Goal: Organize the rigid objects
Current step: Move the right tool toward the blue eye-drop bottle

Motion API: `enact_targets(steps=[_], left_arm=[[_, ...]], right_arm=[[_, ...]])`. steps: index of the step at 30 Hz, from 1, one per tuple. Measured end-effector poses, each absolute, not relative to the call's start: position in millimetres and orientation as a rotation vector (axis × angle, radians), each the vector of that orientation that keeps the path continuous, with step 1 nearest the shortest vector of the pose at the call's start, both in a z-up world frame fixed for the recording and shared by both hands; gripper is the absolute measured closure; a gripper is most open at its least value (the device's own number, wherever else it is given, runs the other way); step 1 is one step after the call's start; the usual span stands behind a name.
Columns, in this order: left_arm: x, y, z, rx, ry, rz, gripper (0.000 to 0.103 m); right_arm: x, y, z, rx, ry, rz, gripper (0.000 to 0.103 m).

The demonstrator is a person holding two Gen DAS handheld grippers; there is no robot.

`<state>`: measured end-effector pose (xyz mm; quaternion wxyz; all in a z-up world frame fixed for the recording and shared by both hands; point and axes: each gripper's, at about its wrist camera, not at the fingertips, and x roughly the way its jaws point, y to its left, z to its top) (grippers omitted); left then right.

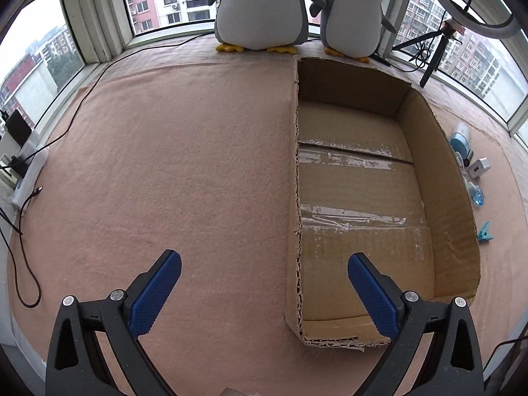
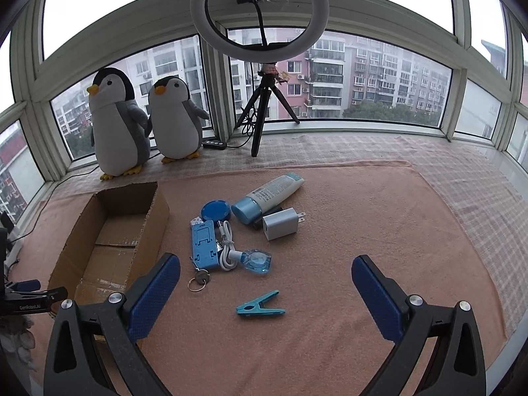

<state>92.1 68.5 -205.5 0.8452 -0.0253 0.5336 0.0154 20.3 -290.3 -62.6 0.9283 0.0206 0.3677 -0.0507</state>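
An open cardboard box [image 1: 439, 171] with nothing in it lies on a pink blanket; in the right wrist view the cardboard box [image 2: 155, 211] sits at the left. To its right lie a teal clothespin [image 2: 260, 307], a key on a ring [image 2: 199, 280], a blue phone stand [image 2: 203, 246], a white cable [image 2: 227, 247], a clear blue bottle [image 2: 257, 260], a white charger [image 2: 282, 227], a blue round tin [image 2: 216, 210] and a tube with a blue cap [image 2: 269, 195]. My left gripper [image 1: 264, 280] is open above the box's near left wall. My right gripper [image 2: 265, 283] is open just before the clothespin.
Two plush penguins [image 2: 145, 122] stand at the window behind the box. A ring light on a tripod [image 2: 260, 82] stands at the back. A black cable [image 1: 66, 128] and a power strip [image 1: 29, 171] lie at the left edge. The left gripper's arm [image 2: 29, 297] shows at far left.
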Motion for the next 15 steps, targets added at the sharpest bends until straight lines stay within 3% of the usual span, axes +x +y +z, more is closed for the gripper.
enact_targets(steps=[15], left_arm=[[115, 64, -243, -0.001, 1.299, 0.01, 0.0]], right_arm=[[32, -312, -76, 0.055, 0.794, -0.107, 0.0]])
